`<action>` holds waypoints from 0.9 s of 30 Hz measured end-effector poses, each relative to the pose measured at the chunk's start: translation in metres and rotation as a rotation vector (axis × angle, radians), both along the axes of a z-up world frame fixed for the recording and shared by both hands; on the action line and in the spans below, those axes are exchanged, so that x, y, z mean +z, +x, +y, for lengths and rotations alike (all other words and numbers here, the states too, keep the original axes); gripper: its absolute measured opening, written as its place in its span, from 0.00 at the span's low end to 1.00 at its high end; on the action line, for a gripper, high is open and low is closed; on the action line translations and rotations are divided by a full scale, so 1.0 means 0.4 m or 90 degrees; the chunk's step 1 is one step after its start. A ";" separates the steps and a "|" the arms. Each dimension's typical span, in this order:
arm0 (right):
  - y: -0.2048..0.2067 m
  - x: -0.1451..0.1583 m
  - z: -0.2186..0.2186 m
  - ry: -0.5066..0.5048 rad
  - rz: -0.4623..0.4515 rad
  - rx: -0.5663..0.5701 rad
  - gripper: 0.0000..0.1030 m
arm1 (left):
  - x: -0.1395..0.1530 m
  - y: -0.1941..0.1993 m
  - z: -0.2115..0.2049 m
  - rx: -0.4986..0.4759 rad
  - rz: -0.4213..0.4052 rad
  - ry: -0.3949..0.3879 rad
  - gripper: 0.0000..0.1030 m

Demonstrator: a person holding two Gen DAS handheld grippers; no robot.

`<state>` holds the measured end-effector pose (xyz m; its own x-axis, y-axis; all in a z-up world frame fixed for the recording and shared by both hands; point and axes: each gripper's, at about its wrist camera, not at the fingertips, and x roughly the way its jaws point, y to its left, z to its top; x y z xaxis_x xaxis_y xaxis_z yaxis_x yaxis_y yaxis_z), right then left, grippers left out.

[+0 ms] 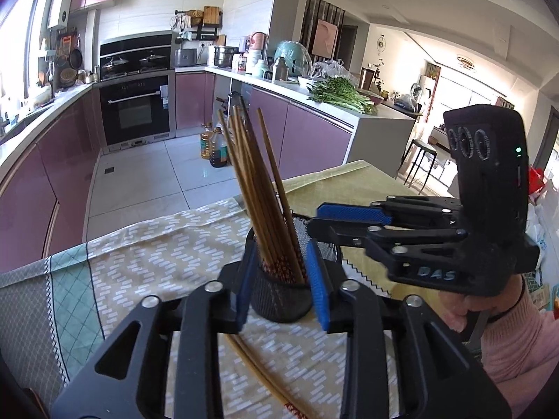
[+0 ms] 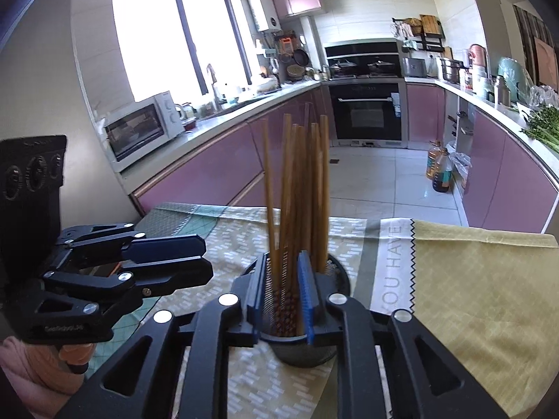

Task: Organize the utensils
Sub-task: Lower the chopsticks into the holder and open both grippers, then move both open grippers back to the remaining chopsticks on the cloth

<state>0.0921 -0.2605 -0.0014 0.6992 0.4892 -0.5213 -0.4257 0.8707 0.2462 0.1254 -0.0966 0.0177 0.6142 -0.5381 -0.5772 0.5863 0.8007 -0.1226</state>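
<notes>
Black mesh cup (image 1: 281, 300) stands upright on the patterned tablecloth (image 1: 167, 255), holding a bundle of brown wooden chopsticks (image 1: 251, 181), long axes near vertical, leaning slightly. Left gripper (image 1: 283, 286) has its blue pads parted, flanking the cup and gripping nothing. Right gripper (image 2: 281, 296) is likewise parted around the bundle. A loose chopstick pair (image 1: 265, 377) lies flat just under the left gripper, the nearer hand.

Brown chopsticks (image 1: 260, 188) with red-patterned tips were seen in a black mesh holder (image 1: 279, 296). The tablecloth (image 1: 167, 255) was patterned in beige with white dashes, beside a yellow-green cloth (image 2: 471, 279). Blue pads (image 1: 319, 279) were borne by black fingers.
</notes>
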 end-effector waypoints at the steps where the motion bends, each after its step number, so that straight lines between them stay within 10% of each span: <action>1: -0.016 -0.001 0.005 0.001 -0.003 0.013 0.26 | -0.005 -0.012 0.012 0.004 -0.004 0.001 0.34; 27: -0.101 -0.242 0.202 -0.071 0.148 0.089 0.32 | -0.264 -0.086 0.174 0.118 0.138 0.037 0.40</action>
<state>0.0515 -0.1797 -0.0982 0.4843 0.5030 -0.7158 -0.4866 0.8348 0.2575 0.0911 -0.0271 -0.0879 0.5578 -0.3907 -0.7323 0.3940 0.9012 -0.1808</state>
